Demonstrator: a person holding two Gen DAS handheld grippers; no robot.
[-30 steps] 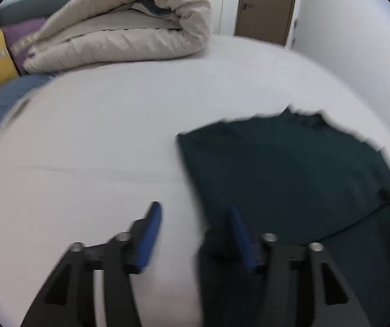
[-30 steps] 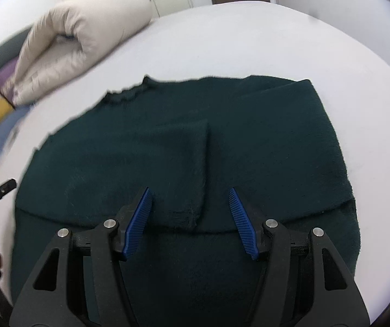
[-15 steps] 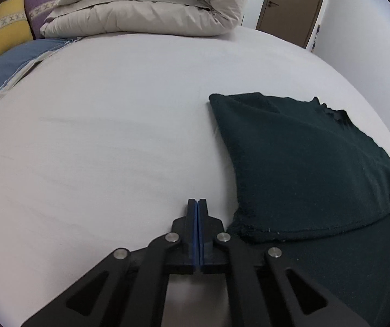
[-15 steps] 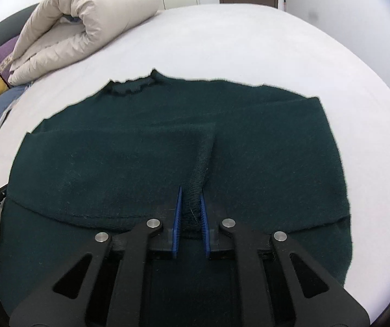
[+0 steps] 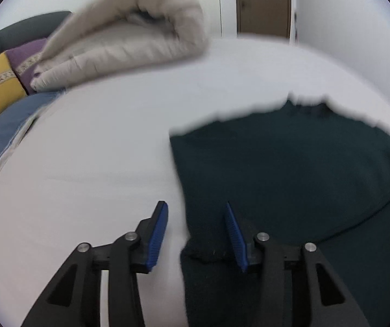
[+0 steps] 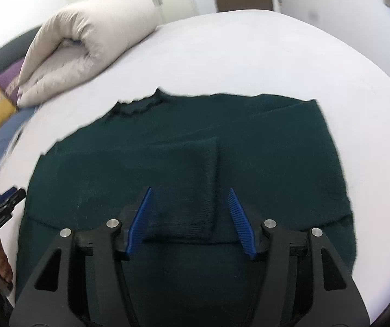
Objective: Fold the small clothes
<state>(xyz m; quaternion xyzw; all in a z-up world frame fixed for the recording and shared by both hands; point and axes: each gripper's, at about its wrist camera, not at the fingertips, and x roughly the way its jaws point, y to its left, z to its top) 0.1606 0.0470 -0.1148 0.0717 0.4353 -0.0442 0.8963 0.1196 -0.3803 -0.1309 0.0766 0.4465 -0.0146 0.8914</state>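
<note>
The dark green sweater (image 6: 249,163) lies flat on the white bed (image 6: 249,54), sleeves folded in, filling the frame's middle. Its thick knit could bunch or slide if one corner lifts before the other, skewing the fold. The right gripper (image 6: 189,218), jaws wide, straddles the folded cuff (image 6: 184,190). The left gripper (image 5: 195,237), also wide, brackets the sweater's left edge. A rolled duvet (image 6: 86,43) sits upper left.
</note>
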